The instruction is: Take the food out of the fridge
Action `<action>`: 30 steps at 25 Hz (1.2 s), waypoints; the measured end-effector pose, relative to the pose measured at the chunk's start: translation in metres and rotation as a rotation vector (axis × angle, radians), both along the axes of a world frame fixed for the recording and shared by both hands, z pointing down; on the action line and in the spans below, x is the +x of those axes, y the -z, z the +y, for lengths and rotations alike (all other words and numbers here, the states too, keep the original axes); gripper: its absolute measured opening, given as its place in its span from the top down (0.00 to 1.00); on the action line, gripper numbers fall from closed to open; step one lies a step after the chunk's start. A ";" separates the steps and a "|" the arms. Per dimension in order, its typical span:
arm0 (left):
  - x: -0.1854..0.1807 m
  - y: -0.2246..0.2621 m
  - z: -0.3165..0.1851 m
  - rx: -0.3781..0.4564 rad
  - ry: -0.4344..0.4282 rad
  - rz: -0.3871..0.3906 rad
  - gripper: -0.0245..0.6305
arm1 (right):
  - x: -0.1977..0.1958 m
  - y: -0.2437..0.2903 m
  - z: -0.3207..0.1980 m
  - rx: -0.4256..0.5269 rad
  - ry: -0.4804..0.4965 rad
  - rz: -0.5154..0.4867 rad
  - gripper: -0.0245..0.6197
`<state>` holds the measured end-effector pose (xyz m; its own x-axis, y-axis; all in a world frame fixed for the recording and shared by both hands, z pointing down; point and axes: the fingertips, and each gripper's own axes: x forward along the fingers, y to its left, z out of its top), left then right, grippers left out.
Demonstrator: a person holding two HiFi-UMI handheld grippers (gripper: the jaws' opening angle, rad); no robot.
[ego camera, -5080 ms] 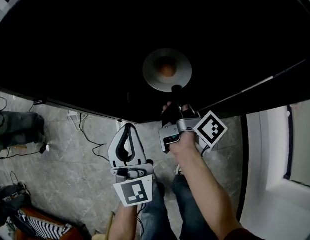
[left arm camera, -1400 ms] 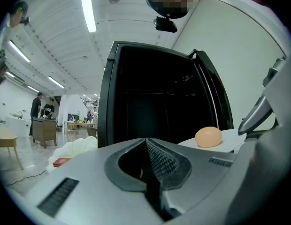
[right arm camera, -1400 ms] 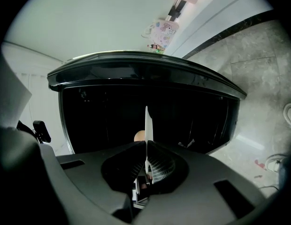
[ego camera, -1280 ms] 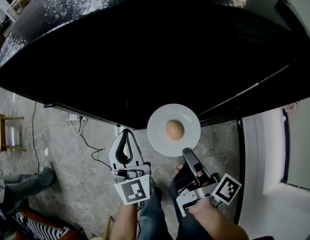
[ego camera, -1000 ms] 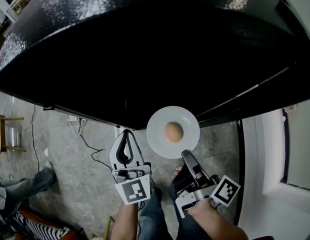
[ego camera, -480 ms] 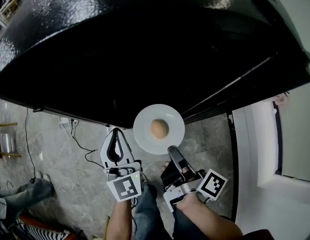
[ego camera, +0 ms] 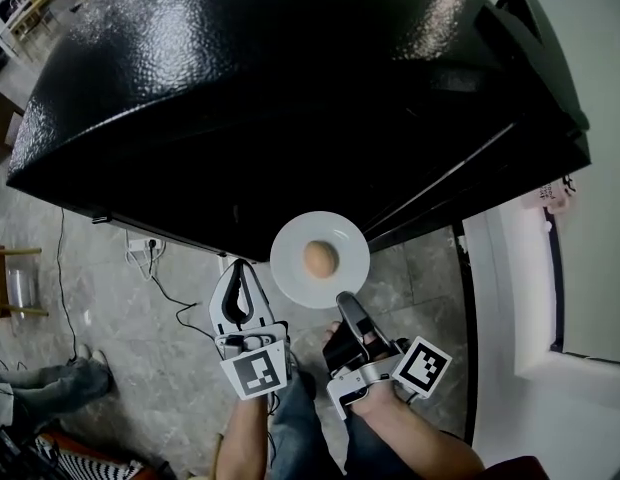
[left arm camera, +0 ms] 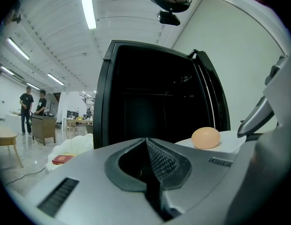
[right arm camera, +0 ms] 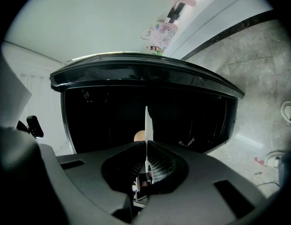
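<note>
R gripper: jaws pinch plate rim, edge-on btwn them. Egg sits just beyond tips, mid-plate, outside fridge. L gripper: jaws together, empty. Judgement: carry plate level and slow, or egg rolls.

Light: bright, even, indoor; ceiling strip lamps overhead in left gripper view. Glare: mottled sheen over glossy black fridge surface, head view. Fridge interior near-black, detail lost; white plate stands out brightly against it. Distortion: strong fisheye bowing; dark vignetted corners in both gripper views.
</note>
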<state>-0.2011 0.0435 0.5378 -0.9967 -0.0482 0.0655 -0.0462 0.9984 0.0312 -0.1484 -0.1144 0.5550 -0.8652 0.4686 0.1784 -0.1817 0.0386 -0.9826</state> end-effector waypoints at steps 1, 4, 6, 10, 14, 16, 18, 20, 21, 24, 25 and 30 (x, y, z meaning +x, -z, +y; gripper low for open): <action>0.000 0.002 0.000 0.000 0.000 0.000 0.94 | 0.000 0.002 0.000 -0.001 0.001 0.001 0.92; 0.000 0.008 0.000 0.001 0.003 -0.001 0.94 | 0.002 0.008 0.000 -0.001 0.004 0.002 0.92; 0.000 0.013 0.000 0.000 0.001 -0.005 0.94 | 0.003 0.013 0.001 -0.001 0.003 0.004 0.92; 0.001 0.024 0.000 0.006 0.000 -0.005 0.94 | 0.006 0.025 -0.001 0.001 0.005 0.003 0.92; 0.004 0.039 -0.001 0.017 0.008 -0.010 0.94 | 0.010 0.040 0.000 -0.012 0.007 0.002 0.92; 0.006 0.047 -0.002 0.016 0.006 -0.016 0.94 | 0.013 0.047 0.000 -0.019 0.006 0.003 0.92; 0.008 0.055 -0.002 0.017 0.004 -0.020 0.94 | 0.014 0.055 0.001 -0.022 0.008 0.003 0.92; 0.010 0.062 -0.001 0.022 0.007 -0.018 0.94 | 0.015 0.063 0.003 -0.023 0.014 0.000 0.92; 0.011 0.065 0.000 0.024 0.008 -0.016 0.94 | 0.015 0.068 0.004 -0.024 0.017 -0.002 0.92; 0.013 0.078 0.002 0.026 0.006 -0.017 0.94 | 0.015 0.084 0.007 -0.025 0.020 -0.008 0.92; 0.014 0.083 0.002 0.027 0.005 -0.017 0.94 | 0.016 0.089 0.007 -0.025 0.020 -0.009 0.92; 0.024 0.108 0.001 0.018 0.007 -0.023 0.94 | 0.023 0.116 0.005 -0.015 0.036 -0.023 0.92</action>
<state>-0.1770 0.0449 0.4294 -0.9983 -0.0418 0.0414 -0.0398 0.9980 0.0483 -0.1252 -0.1098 0.4394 -0.8516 0.5016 0.1519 -0.1582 0.0302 -0.9869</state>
